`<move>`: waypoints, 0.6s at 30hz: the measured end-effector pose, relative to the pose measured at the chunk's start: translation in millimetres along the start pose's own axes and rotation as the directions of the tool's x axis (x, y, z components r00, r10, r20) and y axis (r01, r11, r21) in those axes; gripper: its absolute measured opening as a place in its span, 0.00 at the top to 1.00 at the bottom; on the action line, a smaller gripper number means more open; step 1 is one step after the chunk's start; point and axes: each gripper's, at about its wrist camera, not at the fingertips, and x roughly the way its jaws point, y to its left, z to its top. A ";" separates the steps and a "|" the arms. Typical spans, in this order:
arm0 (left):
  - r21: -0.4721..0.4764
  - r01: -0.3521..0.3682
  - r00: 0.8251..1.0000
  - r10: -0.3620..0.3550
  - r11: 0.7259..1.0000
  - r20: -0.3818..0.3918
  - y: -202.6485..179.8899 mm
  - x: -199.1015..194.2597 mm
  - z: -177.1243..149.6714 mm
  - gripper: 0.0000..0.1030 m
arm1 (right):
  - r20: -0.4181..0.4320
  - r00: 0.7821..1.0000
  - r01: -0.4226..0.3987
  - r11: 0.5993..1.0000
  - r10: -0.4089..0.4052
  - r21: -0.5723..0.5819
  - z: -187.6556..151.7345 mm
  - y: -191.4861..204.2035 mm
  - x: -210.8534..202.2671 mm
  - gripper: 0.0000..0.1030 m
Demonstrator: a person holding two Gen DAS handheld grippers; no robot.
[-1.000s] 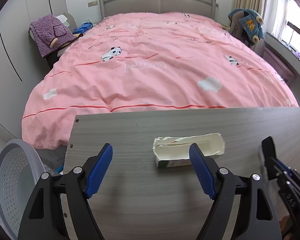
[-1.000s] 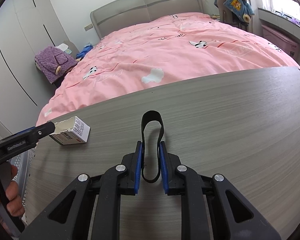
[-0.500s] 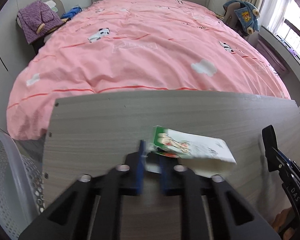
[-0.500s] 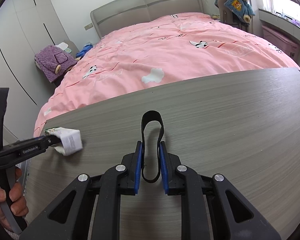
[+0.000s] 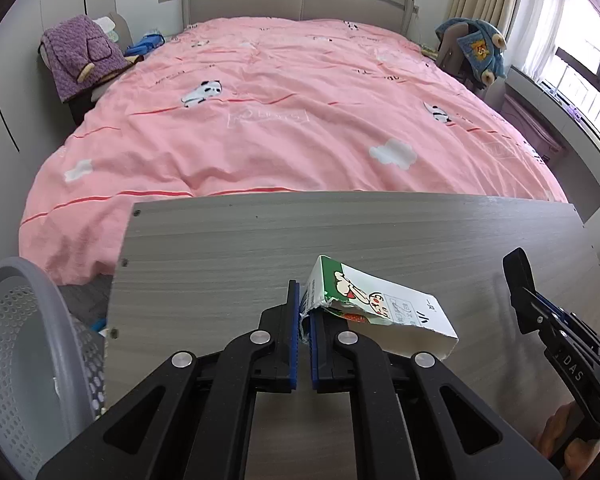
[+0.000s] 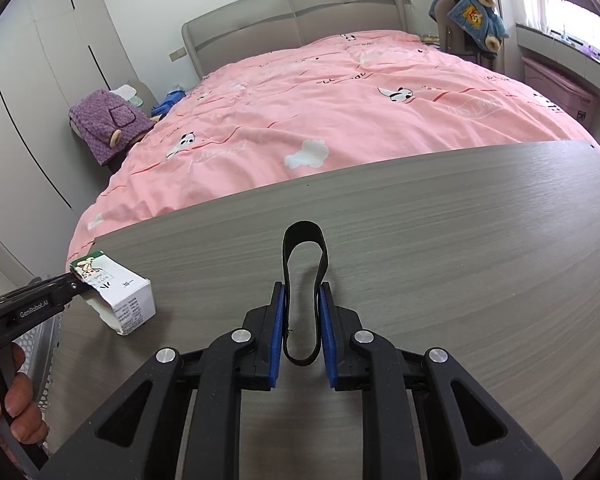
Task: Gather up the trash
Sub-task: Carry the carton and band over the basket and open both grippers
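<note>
My left gripper (image 5: 304, 308) is shut on the torn edge of a white and green carton (image 5: 384, 308) and holds it just above the grey wooden table (image 5: 260, 248). The carton also shows in the right wrist view (image 6: 118, 300), at the left, in the left gripper (image 6: 74, 286). My right gripper (image 6: 303, 312) is shut on a black band loop (image 6: 304, 252) that sticks out forward over the table. The right gripper also shows at the right edge of the left wrist view (image 5: 540, 308).
A grey perforated basket (image 5: 24, 344) stands by the table's left end, below the table top. A bed with a pink cover (image 5: 284, 112) lies beyond the table's far edge. A purple garment (image 5: 80, 52) sits on a stool at the far left.
My left gripper was open around the carton lying on the table. It has shut on the carton's torn edge and lifted it. My right gripper has stayed still with the band.
</note>
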 end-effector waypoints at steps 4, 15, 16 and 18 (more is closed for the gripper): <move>0.006 -0.010 0.999 0.010 1.000 0.035 3.2 -17.1 -4.2 0.96 | 0.008 1.000 -0.003 1.000 0.003 -0.011 -1.5 8.8 -7.6 0.82; -0.010 -0.044 0.993 0.045 0.999 0.105 31.0 -63.0 -27.3 0.96 | 0.030 0.999 -0.031 0.996 0.034 -0.081 -11.7 55.8 -31.5 0.82; -0.013 -0.047 0.993 0.048 0.999 0.108 34.4 -65.6 -29.1 0.96 | 0.031 0.999 -0.035 0.996 0.038 -0.086 -13.1 60.8 -33.2 0.82; -0.024 -0.055 0.991 0.058 0.998 0.117 44.2 -73.7 -36.1 0.96 | 0.032 0.998 -0.046 0.994 0.050 -0.100 -17.1 72.6 -36.4 0.82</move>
